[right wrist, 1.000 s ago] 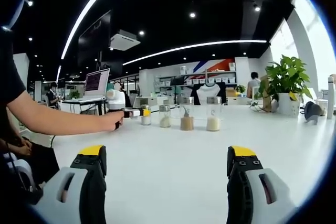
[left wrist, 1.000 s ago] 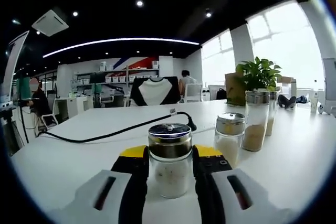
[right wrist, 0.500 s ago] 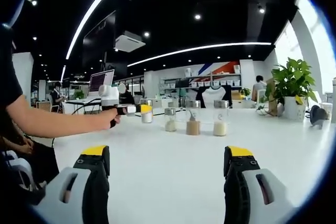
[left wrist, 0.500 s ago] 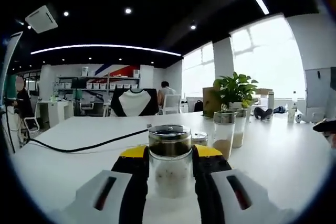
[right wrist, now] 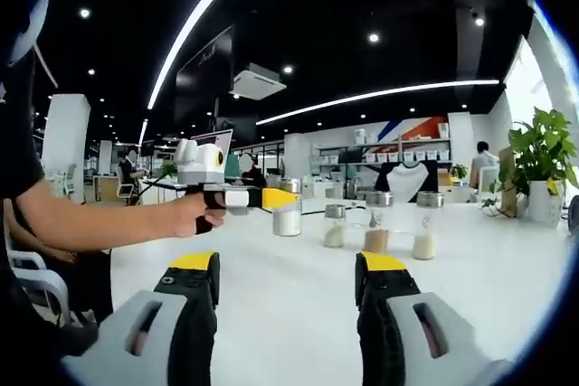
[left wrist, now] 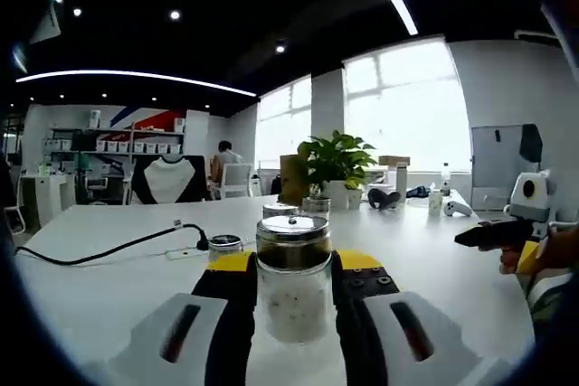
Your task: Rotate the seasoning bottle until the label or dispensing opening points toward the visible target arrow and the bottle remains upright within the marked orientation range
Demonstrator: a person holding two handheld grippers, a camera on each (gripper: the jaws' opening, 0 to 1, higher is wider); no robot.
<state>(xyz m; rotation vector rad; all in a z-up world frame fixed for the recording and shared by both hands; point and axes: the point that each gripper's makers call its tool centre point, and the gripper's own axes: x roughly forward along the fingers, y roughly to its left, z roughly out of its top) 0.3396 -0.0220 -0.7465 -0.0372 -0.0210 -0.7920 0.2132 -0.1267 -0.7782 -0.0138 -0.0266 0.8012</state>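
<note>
**A:** Yellow tips, black pads: that's the left gripper [left wrist: 294, 291], pinching the seasoning bottle [left wrist: 293, 277] by its glass body. In the right gripper view you can see the same bottle [right wrist: 287, 214] carried above the white table [right wrist: 298, 314], level with the person's hand [right wrist: 194, 216].

**B:** Upright?

**A:** It looks so, cap on top. Chrome cap, dark band beneath it, clear round glass with pale speckled grains in the lower half.

**B:** So which step is this?

**A:** I'd say the turning itself, bottle in the grip and off the table. I can't make out any arrow or marked range from here, nor a label on the glass.

**B:** And next?

**A:** My guess: a twist about the bottle's own axis until the opening faces the arrow, then setting it down flat without tipping. Smooth glass could slip in the pads if the squeeze is light.

**B:** The other tool?

**A:** The right gripper [right wrist: 287, 291] is spread wide, nothing between its jaws, low over the table.

**B:** What's around the bottle?

**A:** Just beyond it, three more jars [right wrist: 375, 224] in a row, same metal caps, white and tan powders. Farther past the bottle, a black cable [left wrist: 109, 246] snakes across the tabletop, and a leafy potted plant [left wrist: 333, 164] stands behind
</note>
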